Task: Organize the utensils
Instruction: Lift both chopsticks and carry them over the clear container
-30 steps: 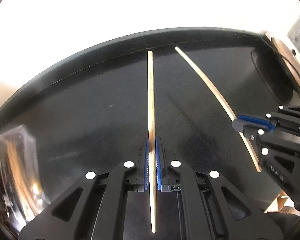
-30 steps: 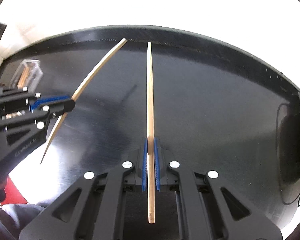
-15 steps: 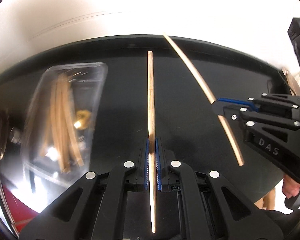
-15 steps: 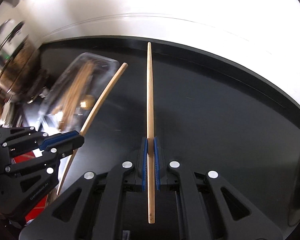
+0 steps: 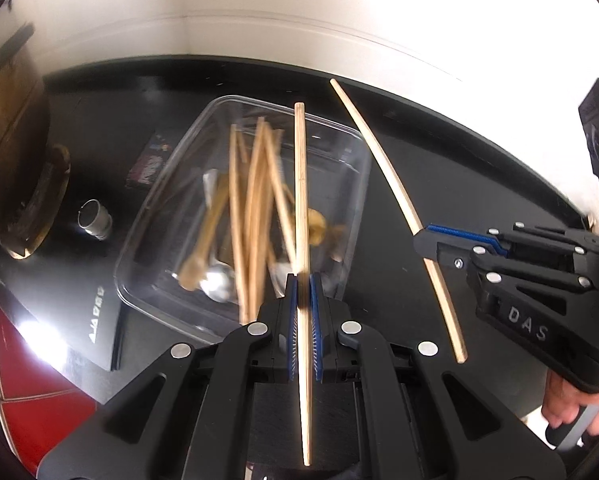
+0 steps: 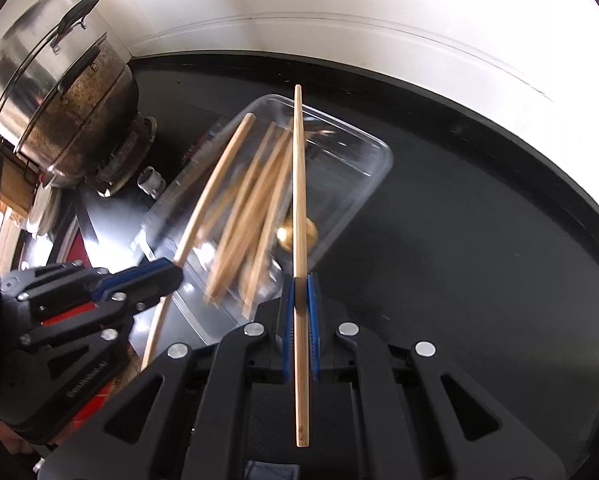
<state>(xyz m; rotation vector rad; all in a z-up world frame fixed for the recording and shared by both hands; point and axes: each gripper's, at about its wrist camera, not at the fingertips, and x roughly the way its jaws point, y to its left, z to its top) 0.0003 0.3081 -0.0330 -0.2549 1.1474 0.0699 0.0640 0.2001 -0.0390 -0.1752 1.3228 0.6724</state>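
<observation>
My left gripper (image 5: pixel 304 280) is shut on a wooden chopstick (image 5: pixel 300 184) that points ahead over a clear plastic container (image 5: pixel 159 208). My right gripper (image 6: pixel 299 280) is shut on a second chopstick (image 6: pixel 298 168), whose tip hangs above the same container (image 6: pixel 363 160). Inside the container lie several wooden chopsticks (image 5: pixel 255 200), a metal spoon (image 5: pixel 217 282) and a gold-coloured spoon (image 6: pixel 311 236). In the left wrist view the right gripper (image 5: pixel 423 236) shows at the right with its chopstick (image 5: pixel 383 168). The left gripper (image 6: pixel 175 276) appears at the left of the right wrist view.
The container rests on a black tabletop (image 6: pixel 479 240) beside a white wall. A stack of steel pots (image 6: pixel 55 92) stands at the far left, with a small metal cup (image 6: pixel 151 182) beside it. A black box (image 5: pixel 79 300) and a red surface (image 5: pixel 31 380) lie at the lower left.
Both grippers have swept sideways across the black table, each still holding its chopstick. The clear container has come from the left edge to lie under the chopstick tips.
</observation>
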